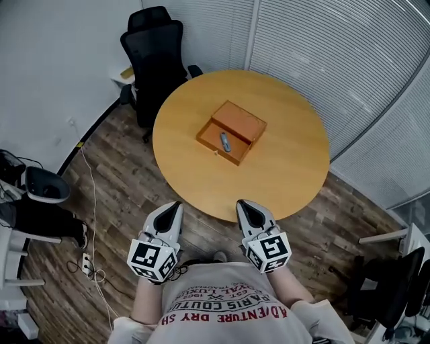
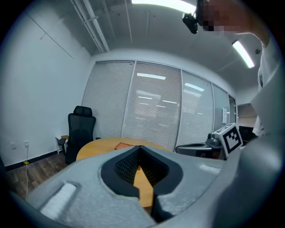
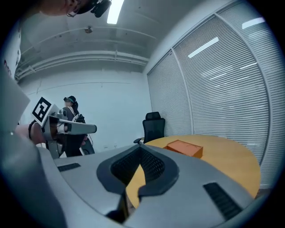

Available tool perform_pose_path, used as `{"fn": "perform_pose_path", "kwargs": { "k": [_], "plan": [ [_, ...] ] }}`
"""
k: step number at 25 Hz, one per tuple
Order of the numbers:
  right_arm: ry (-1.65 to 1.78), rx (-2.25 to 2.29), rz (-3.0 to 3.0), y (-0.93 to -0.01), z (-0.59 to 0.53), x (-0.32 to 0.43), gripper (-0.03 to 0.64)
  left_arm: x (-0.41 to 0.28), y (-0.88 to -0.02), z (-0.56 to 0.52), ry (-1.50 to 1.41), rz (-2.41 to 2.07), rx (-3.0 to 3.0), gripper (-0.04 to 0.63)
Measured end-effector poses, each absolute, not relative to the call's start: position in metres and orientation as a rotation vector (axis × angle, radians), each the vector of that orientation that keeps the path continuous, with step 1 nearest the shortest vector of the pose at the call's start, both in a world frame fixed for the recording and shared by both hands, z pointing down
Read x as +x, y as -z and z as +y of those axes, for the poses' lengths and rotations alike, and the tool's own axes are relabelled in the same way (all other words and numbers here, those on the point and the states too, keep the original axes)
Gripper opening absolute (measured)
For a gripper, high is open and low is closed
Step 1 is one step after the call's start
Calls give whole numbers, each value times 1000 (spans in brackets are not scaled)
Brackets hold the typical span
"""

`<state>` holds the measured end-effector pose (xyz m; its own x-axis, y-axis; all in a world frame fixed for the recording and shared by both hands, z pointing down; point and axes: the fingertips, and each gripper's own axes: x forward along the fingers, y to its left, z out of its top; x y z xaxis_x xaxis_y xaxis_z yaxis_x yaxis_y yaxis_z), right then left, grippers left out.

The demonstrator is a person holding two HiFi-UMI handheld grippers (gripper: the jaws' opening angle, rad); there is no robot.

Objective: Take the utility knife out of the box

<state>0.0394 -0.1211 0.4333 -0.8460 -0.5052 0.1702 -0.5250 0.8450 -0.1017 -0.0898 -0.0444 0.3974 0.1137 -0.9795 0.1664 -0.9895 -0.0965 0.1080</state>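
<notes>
the utility knife (image 1: 225,142) lies in the open tray of the orange box (image 1: 240,121) near the middle of the round table (image 1: 289,161). in the head view its long axis runs about 11 to 5 o'clock; the blade end is too small to tell. both gripper views show only the box's outside. the left gripper (image 1: 176,205) and right gripper (image 1: 243,203), at the table's 6 o'clock edge, have their jaws closed together on nothing.

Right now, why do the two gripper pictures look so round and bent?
Left gripper view: fisheye with dark corners, bowed blinds, a ceiling lamp glaring white. Right gripper view: same bending, yet the box is in focus. Head view: evenly lit and sharp, with hardly any shadow on the table.
</notes>
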Motion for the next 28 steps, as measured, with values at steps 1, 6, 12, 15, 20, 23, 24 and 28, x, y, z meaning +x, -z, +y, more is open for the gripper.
{"fn": "perform_pose_path", "kwargs": {
  "k": [1, 6, 12, 15, 20, 23, 24, 28],
  "plan": [
    [-222, 814, -2883, -435, -130, 39, 8, -88, -400, -54, -85, -1959, 2194, -5],
    [-261, 826, -2865, -447, -166, 31, 8, -94, -410, -90, -110, -1931, 2188, -5],
    [-288, 899, -2820, -459, -216, 6, 8, -124, -420, -148, -133, -1855, 2231, -5],
    [-306, 977, -2786, -460, -242, -13, 8, -142, -415, -184, -160, -1779, 2302, -5],
    [-318, 1102, -2733, -451, -283, -46, 8, -179, -394, -246, -173, -1677, 2417, -5],
    [-342, 1181, -2701, -447, -302, -63, 8, -202, -394, -276, -179, -1604, 2457, -5],
    [-364, 1207, -2693, -447, -309, -68, 8, -209, -395, -285, -180, -1581, 2465, -5],
    [-405, 1298, -2617, -457, -333, -86, 8, -232, -406, -317, -186, -1481, 2497, -5]
  ]
}}
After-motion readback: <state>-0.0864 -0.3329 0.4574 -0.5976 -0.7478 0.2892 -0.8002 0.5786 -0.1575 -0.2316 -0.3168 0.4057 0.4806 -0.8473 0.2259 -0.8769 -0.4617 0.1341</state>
